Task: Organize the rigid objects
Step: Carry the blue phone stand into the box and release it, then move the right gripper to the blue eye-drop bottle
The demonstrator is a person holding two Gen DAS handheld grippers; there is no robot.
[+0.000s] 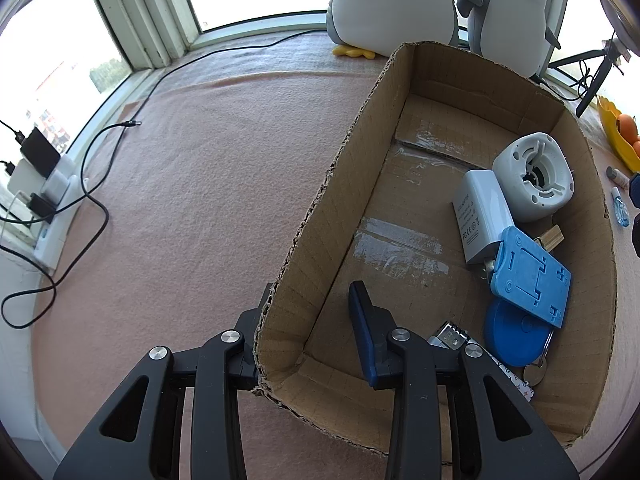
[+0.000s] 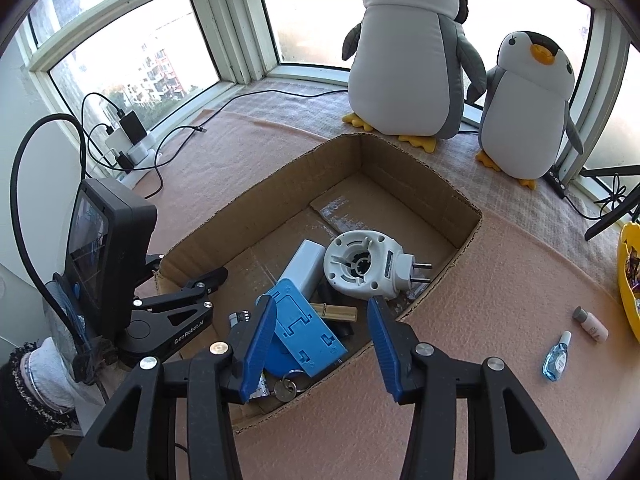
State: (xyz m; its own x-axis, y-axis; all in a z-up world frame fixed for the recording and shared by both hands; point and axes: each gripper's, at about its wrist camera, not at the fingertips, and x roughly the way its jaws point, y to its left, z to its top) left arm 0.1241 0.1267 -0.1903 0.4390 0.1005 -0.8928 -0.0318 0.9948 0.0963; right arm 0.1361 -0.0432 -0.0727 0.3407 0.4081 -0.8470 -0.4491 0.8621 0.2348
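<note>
The left gripper's [image 1: 308,332] fingers straddle the near-left wall of the cardboard box [image 1: 320,208]: one blue finger [image 1: 362,332] is inside the box, the other is hidden outside behind the wall, and whether they pinch the cardboard or merely sit either side of it cannot be told. The right gripper's [image 2: 322,344] fingers [image 2: 260,344] stand wide apart, holding nothing, poised over the box's near edge.

Inside the box, toward 3 o'clock in the left wrist view, lie a white round plug-in device [image 1: 532,176] with two pins, a white power adapter [image 1: 482,216] just beside it, a blue plastic stand [image 1: 530,276] lying over the adapter's end, a blue round disc [image 1: 508,332] under the stand with a key ring and key [image 2: 286,390], a small combination lock [image 1: 450,334], and a tan wooden piece [image 1: 554,236].

Outside the box at 3 o'clock in the right wrist view, on the pink felt-covered table [image 2: 480,340], lie a small blue bottle [image 2: 557,358] and a pink tube [image 2: 592,325], well apart from the box. A yellow bowl [image 2: 628,280] sits at the right edge. Two plush penguins [image 2: 408,52] stand at 12 o'clock before the window. At 9 o'clock a power strip [image 1: 52,208] with chargers and black cables rests by the sill.
</note>
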